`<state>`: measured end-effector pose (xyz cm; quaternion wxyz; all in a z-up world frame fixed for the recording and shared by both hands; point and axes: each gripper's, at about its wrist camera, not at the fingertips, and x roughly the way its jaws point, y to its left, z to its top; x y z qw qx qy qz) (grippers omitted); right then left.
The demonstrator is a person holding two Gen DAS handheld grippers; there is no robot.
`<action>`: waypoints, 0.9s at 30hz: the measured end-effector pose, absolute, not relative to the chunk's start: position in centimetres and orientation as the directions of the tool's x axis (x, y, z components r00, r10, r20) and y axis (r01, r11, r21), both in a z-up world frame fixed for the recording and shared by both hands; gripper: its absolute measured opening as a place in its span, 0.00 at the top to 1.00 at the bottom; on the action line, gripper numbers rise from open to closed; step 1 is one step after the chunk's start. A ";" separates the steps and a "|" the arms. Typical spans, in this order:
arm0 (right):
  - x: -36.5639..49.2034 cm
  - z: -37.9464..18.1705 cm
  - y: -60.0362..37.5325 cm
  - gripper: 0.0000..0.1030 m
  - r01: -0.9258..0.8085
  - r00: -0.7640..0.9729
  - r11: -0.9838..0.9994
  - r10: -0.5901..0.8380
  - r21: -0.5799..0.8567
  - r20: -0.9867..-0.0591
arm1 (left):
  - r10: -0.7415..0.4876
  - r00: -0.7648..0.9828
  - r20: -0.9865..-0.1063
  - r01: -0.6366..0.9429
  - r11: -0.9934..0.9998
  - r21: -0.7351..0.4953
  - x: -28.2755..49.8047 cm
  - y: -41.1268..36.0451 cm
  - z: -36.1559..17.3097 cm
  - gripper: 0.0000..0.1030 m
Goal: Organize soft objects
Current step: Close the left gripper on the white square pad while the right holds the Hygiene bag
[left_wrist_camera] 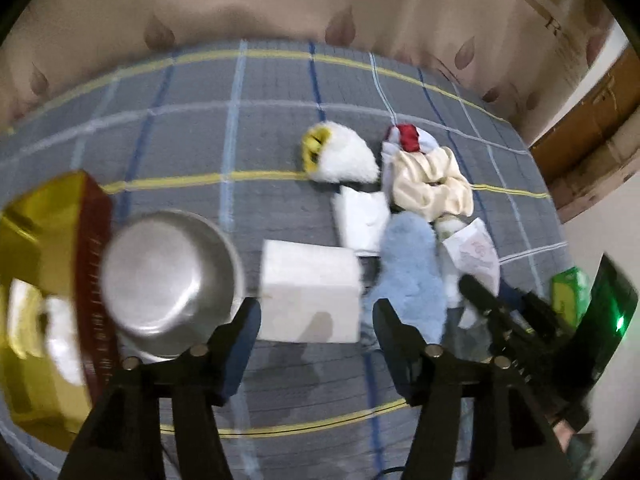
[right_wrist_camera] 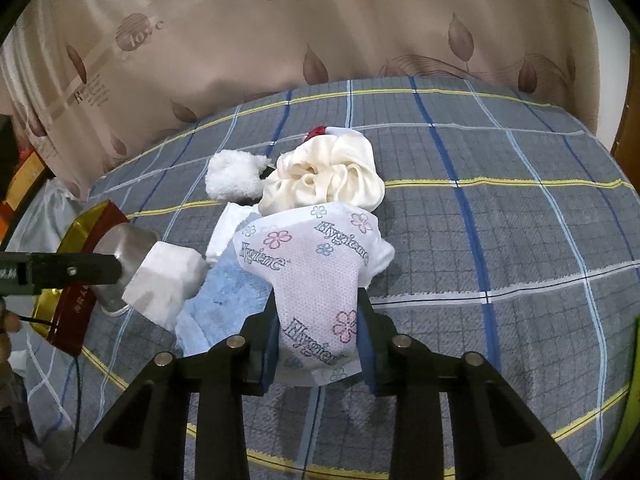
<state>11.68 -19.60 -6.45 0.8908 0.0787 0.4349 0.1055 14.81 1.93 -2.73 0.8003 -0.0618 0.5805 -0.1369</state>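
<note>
My right gripper [right_wrist_camera: 318,344] is clamped on the printed tissue pack [right_wrist_camera: 316,264] near the cream cloth [right_wrist_camera: 332,176], while only the left view shows my left gripper [left_wrist_camera: 316,320] released above the white block [left_wrist_camera: 310,292].

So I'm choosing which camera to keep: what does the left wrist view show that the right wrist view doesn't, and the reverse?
Only the left wrist view: the open left gripper with nothing between its jaws, the yellow patch on the fluffy white toy, and a green packet.

Only the right wrist view: the right gripper shut on the printed tissue pack, and lettering on the curtain.

Both: the checked bedsheet, metal bowl, white block, blue towel and cream cloth.
</note>
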 end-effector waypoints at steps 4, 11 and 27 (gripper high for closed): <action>11.8 -6.6 -19.8 0.70 -0.119 0.593 0.962 0.268 0.246 -0.759 | -0.246 0.283 -0.927 0.144 0.967 -0.212 16.0 1.1 -3.1 0.38; 11.8 -6.6 -19.9 0.70 -0.116 0.587 0.962 0.269 0.249 -0.764 | -0.174 0.253 -0.952 0.154 0.978 -0.138 16.8 0.0 -5.1 0.23; 11.1 -4.6 -21.5 0.74 -0.084 0.630 0.965 0.244 0.247 -0.737 | -0.108 0.246 -0.963 0.153 0.986 -0.072 17.4 -1.3 -7.6 0.22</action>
